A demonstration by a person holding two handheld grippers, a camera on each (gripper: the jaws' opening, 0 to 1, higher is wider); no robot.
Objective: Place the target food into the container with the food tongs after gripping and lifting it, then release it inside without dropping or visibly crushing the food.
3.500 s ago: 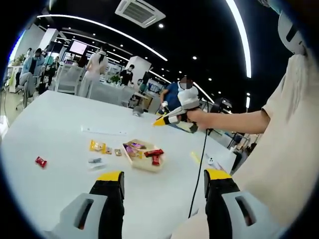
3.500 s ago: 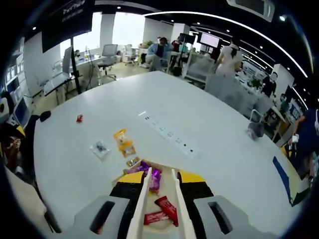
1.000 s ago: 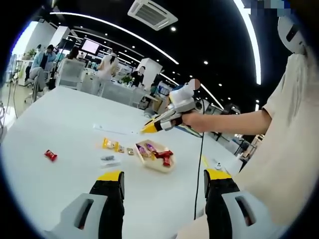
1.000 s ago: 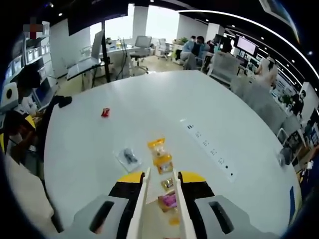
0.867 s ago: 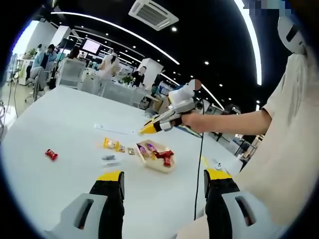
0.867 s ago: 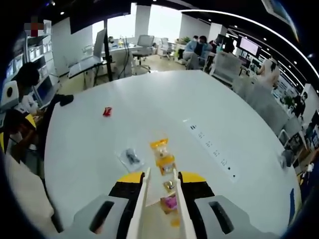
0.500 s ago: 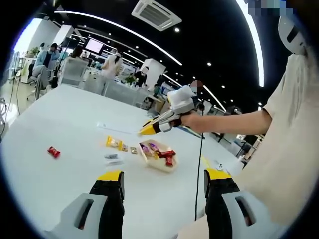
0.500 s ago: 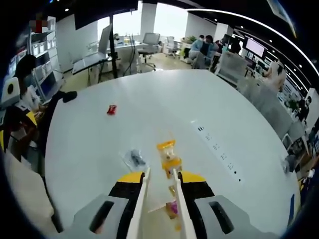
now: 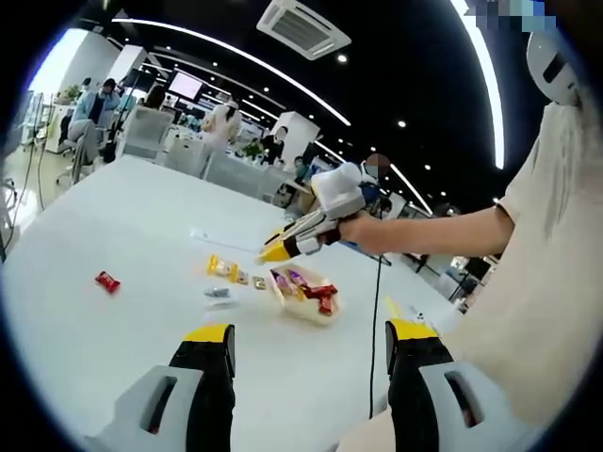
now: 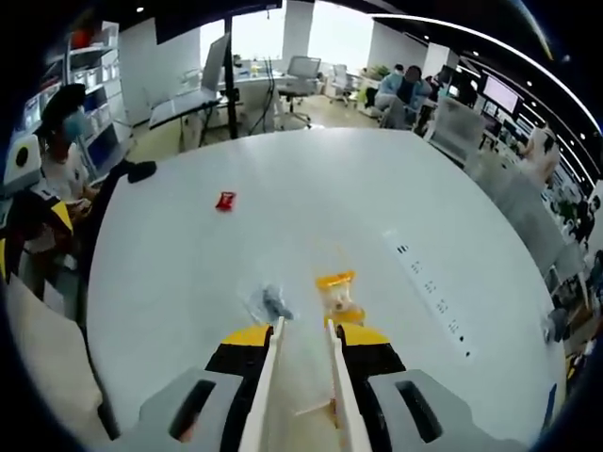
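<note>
A white tabletop (image 9: pixel 113 235) spans an open office. Nearest, the left hand-held gripper (image 9: pixel 308 347) idles, jaws spread and empty. Beyond it, the container (image 9: pixel 303 294) already holds several wrapped snacks. The right hand-held gripper (image 10: pixel 302 331), pinching the food tongs (image 10: pixel 301 377), hovers over a yellow snack packet (image 10: pixel 339 294) lying ungripped beside a clear packet (image 10: pixel 268 302); farther off lies a red candy (image 10: pixel 225 201). Gripping, lifting and releasing remain for this piece.

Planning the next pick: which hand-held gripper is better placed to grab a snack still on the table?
The right hand-held gripper: it holds the tongs, whose tips sit just short of the yellow snack packet. The left hand-held gripper is open, farther back, without tongs.
</note>
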